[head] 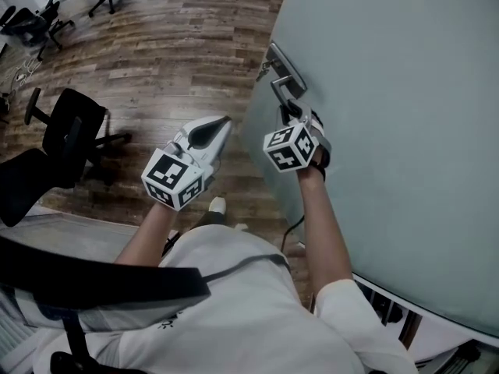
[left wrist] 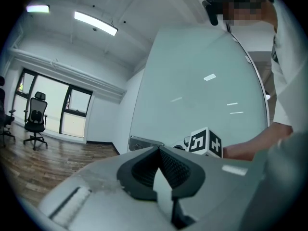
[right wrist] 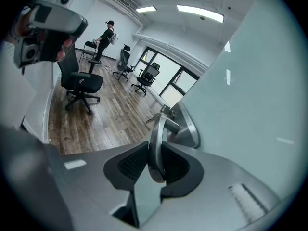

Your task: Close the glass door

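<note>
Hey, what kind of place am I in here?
Probably an office: swivel chairs on a wood floor, a glass door with a metal handle, and big windows.

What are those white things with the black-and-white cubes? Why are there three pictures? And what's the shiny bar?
A person holds a tool called a gripper in each hand, and the cubes are parts of them. One picture comes from a camera on the person's head, looking down. The other two come from cameras riding on the grippers. The right gripper is clamped on the metal door handle of the frosted glass door. The left gripper is shut and holds nothing. Below is a wooden floor with an office chair.
</note>
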{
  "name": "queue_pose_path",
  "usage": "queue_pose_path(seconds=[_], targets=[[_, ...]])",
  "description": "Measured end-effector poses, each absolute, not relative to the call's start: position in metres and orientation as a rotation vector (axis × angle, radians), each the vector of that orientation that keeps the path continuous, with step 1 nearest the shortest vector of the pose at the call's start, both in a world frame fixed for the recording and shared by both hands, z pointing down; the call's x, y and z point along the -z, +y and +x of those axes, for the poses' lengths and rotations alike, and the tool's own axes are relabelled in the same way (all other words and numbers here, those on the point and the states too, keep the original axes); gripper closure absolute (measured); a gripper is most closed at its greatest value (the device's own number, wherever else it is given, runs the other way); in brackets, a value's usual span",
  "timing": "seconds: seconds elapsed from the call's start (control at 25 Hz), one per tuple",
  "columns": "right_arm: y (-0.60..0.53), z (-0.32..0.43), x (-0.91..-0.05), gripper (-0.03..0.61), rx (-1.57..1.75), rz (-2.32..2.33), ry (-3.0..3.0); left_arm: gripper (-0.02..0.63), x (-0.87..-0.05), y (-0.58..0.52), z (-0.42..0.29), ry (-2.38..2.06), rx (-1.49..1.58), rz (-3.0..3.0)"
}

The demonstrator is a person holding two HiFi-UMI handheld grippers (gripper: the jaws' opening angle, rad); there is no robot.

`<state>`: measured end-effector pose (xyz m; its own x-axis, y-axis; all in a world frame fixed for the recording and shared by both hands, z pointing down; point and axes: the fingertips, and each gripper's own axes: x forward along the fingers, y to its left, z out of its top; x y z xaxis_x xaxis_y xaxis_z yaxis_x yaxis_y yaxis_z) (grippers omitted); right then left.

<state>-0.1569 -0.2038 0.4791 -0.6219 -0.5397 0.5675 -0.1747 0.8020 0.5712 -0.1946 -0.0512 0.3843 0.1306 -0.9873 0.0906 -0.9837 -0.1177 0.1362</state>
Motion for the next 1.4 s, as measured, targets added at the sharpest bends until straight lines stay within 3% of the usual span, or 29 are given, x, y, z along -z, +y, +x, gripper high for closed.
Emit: queue_pose_path(seconds=[0.6,1.4], targets=[[-0.122,-0.165,-0.489,0.489,0.641,0.372,-2.277,0.609,-0.396,0.05,-0.127,-2.196,0.039,1.996],[-0.023,-0.172,-0.488,0.491,0.692,0.211,-2.322,0.609,-0.394,0.128,-0.096,-2.344,0.019,1.825]])
